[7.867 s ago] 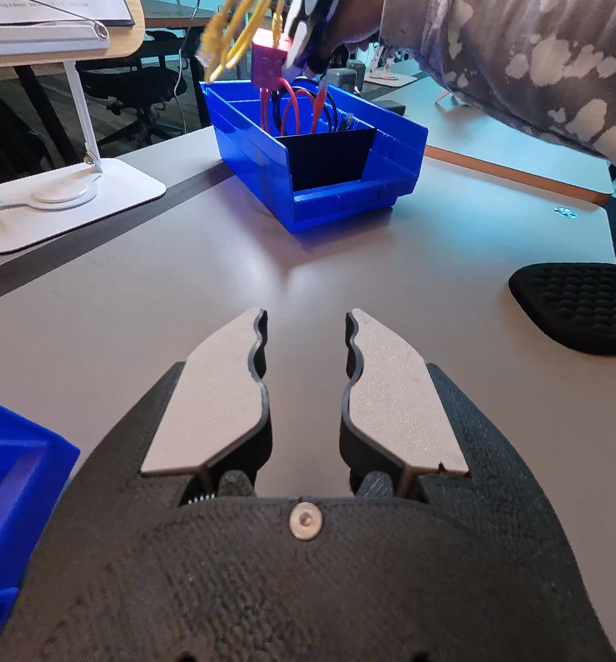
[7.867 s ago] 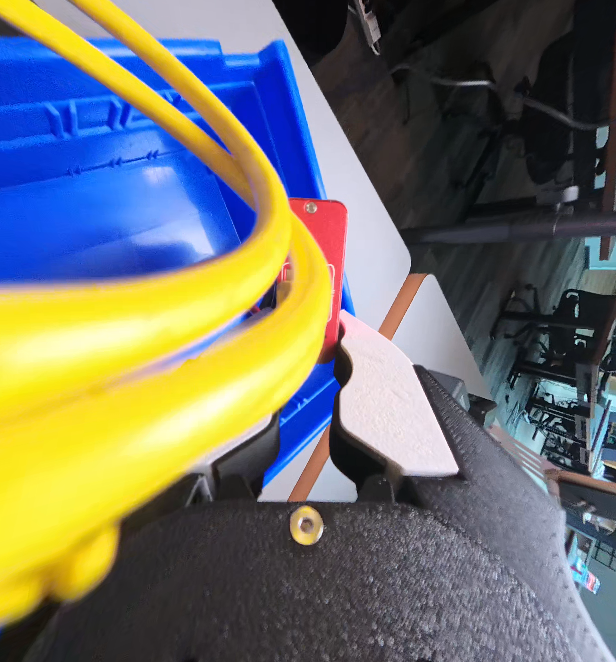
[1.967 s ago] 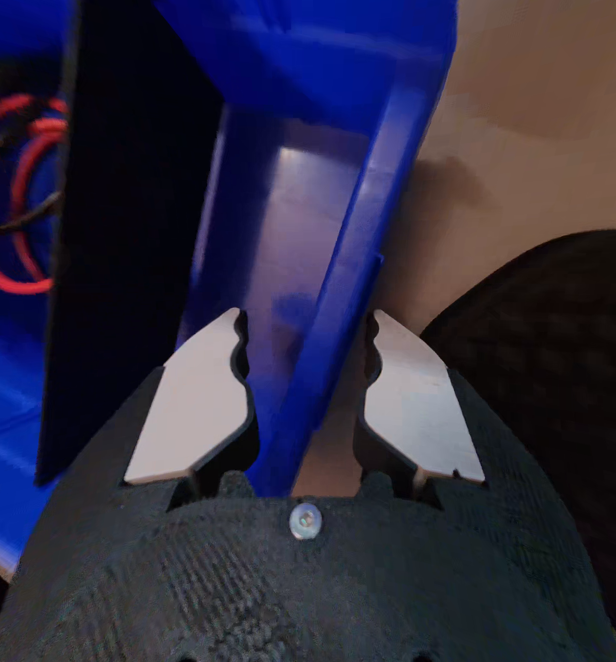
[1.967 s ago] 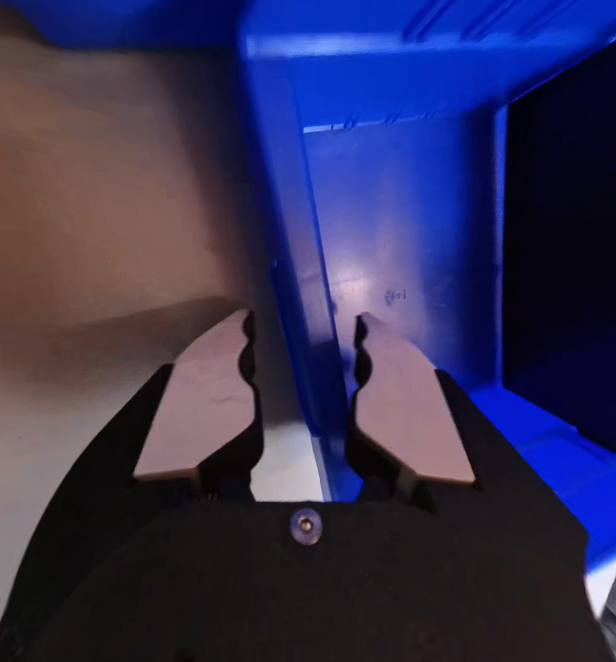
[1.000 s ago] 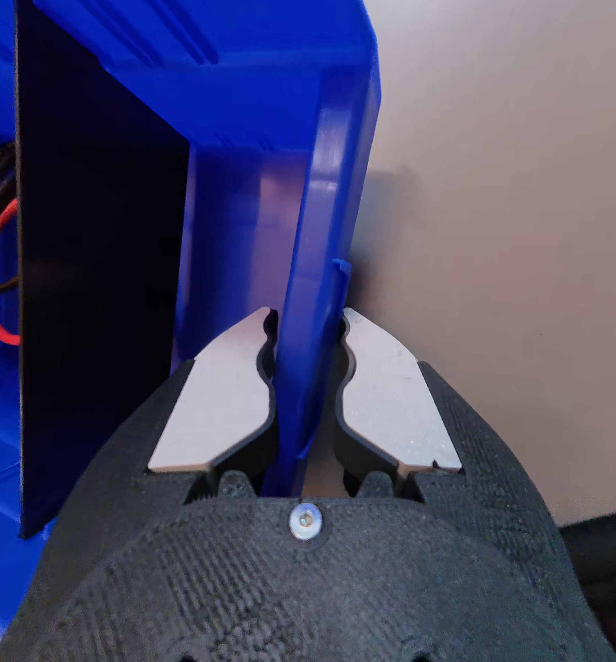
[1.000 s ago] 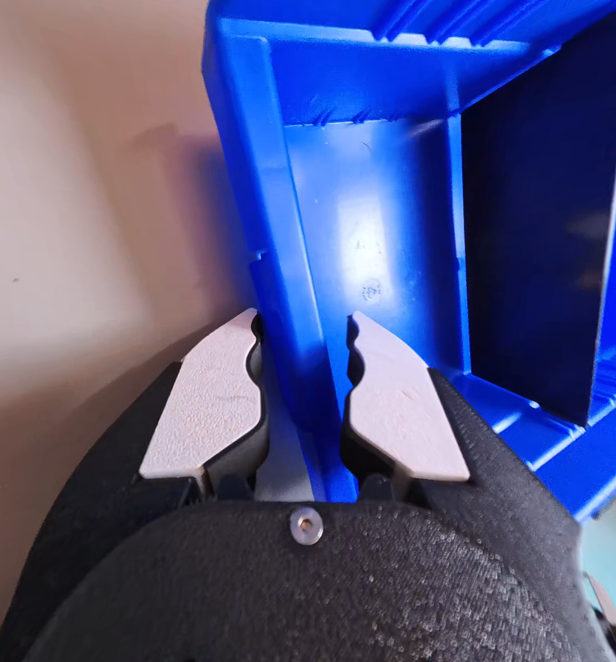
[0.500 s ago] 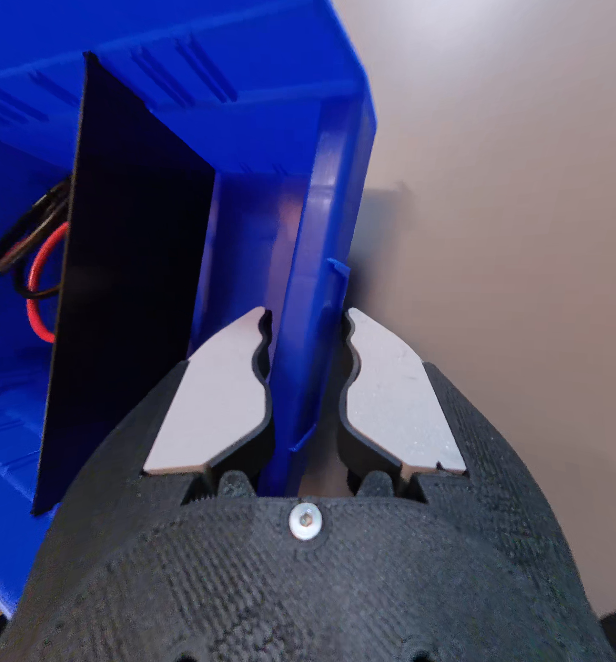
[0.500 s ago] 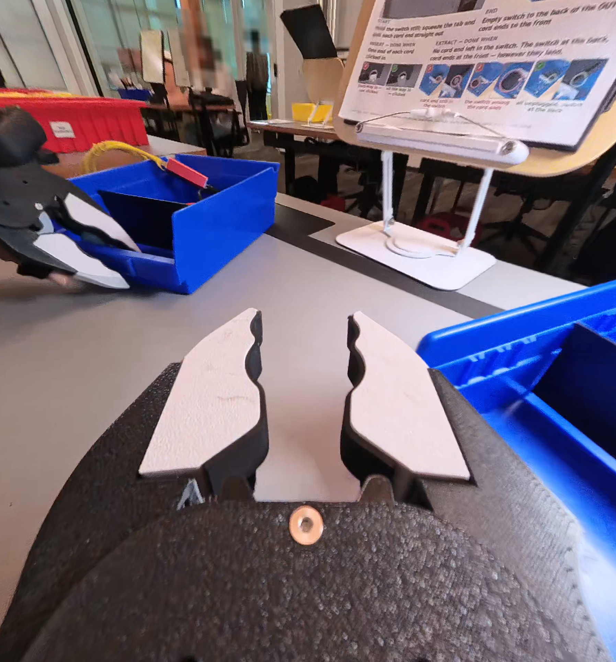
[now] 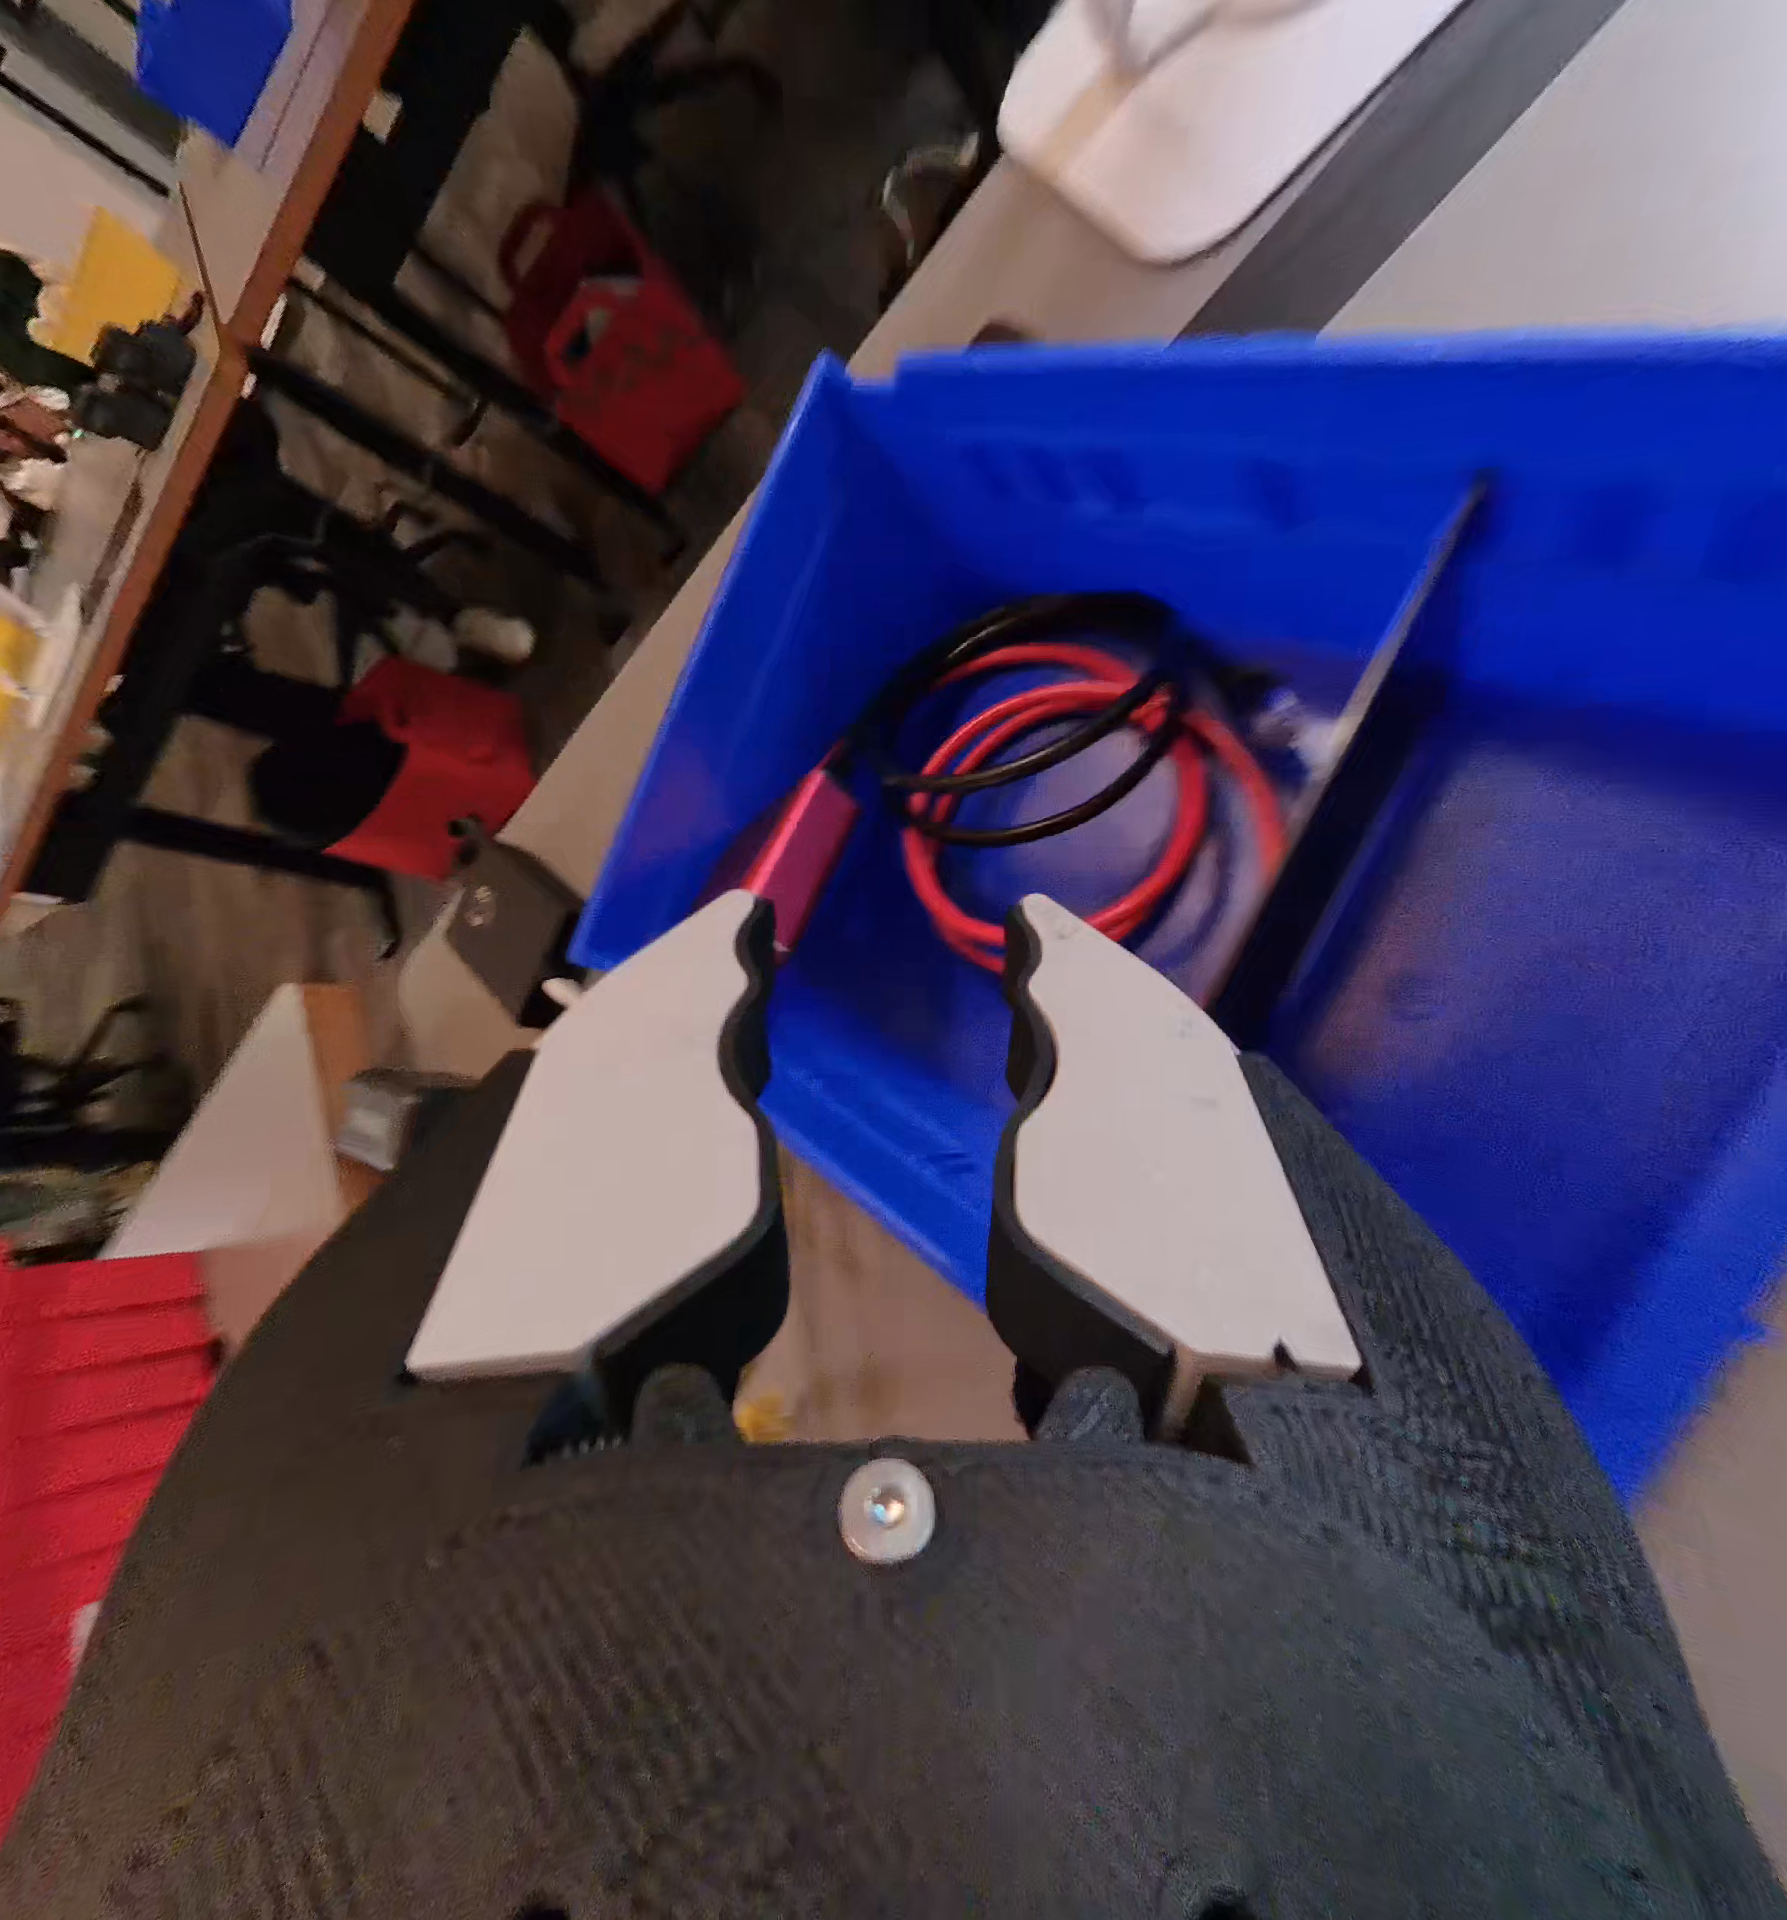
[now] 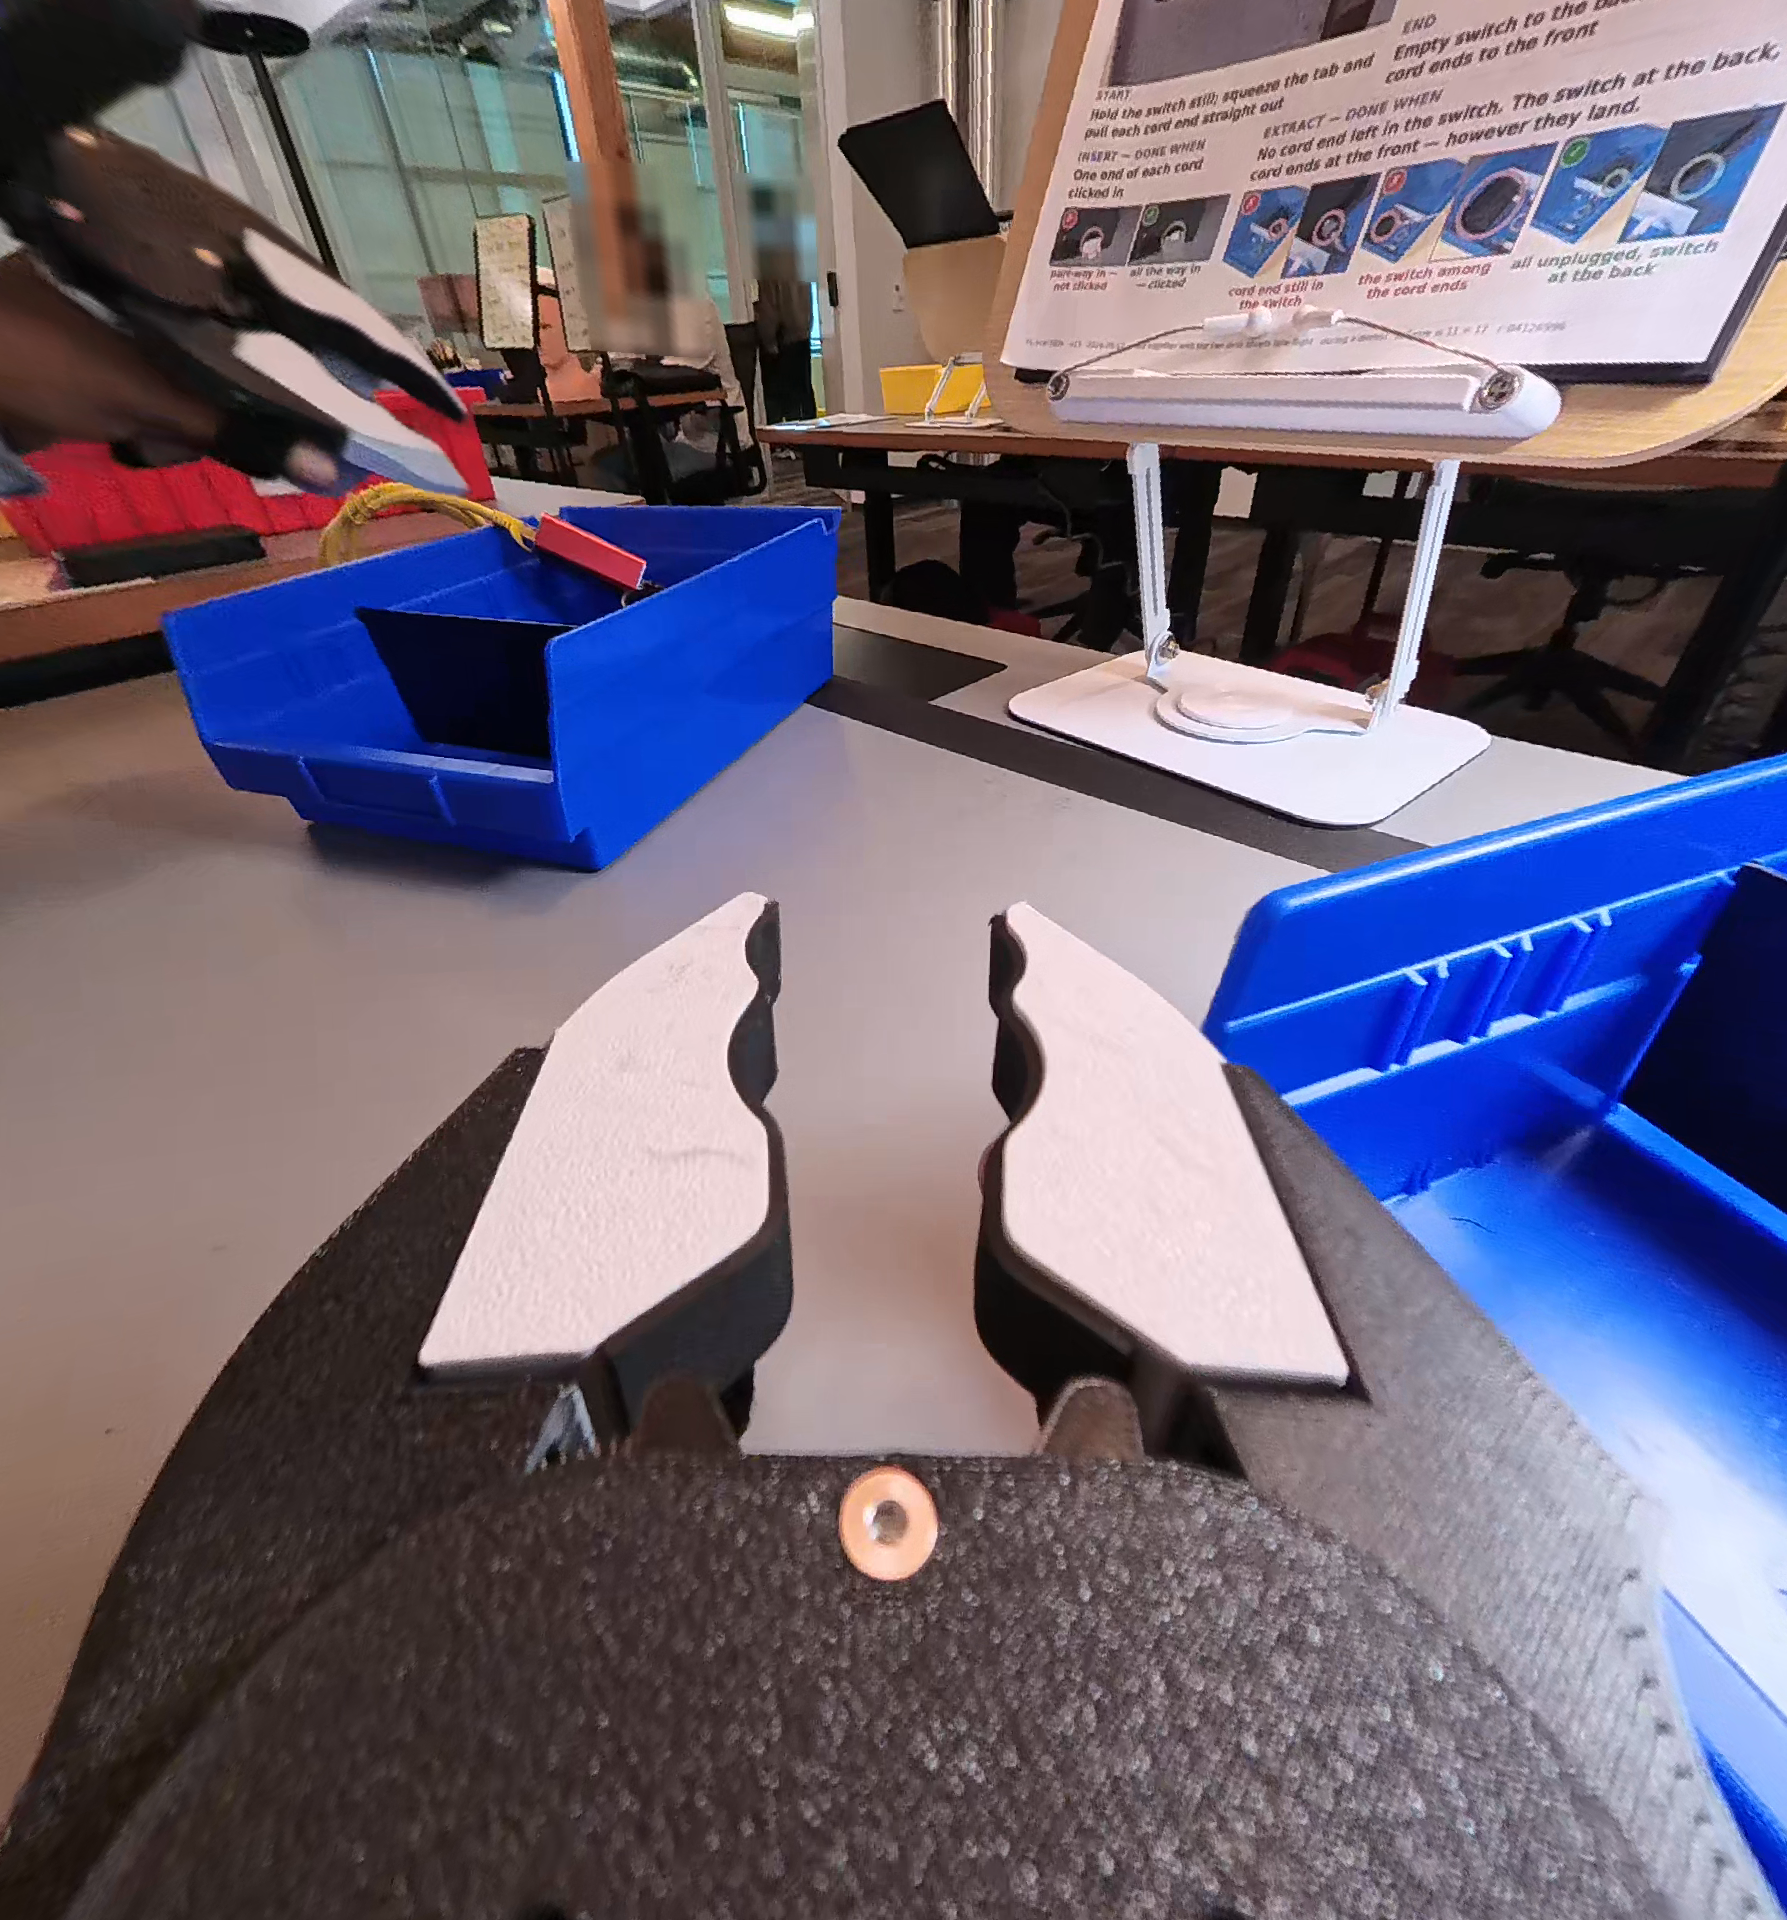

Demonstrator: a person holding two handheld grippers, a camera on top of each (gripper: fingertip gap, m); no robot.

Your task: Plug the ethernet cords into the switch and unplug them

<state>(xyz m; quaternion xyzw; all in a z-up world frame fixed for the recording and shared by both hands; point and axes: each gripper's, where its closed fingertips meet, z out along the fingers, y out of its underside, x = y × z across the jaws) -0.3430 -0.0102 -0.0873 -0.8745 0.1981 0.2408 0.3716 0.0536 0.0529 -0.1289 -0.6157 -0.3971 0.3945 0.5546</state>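
Blue moulded plastic fills the left wrist view: an open-topped blue plastic bin (image 9: pixel 1232 436) split by a thin dark divider panel (image 9: pixel 1388 707). In the compartment left of that divider lie coiled red and black cords (image 9: pixel 1055 769) beside a small red metallic box (image 9: pixel 801 847), likely the switch, stored there within reach. The left hand-held gripper (image 9: pixel 884 935) hangs over the bin's near wall, its grey-faced fingers spread and empty.

In the right wrist view, the right hand-held gripper (image 10: pixel 878 925) is likewise spread, holding nothing, above the smooth grey counter (image 10: pixel 297 1039). The bin (image 10: pixel 660 665) sits beyond it; a second blue bin (image 10: pixel 1491 935) is just beside it.
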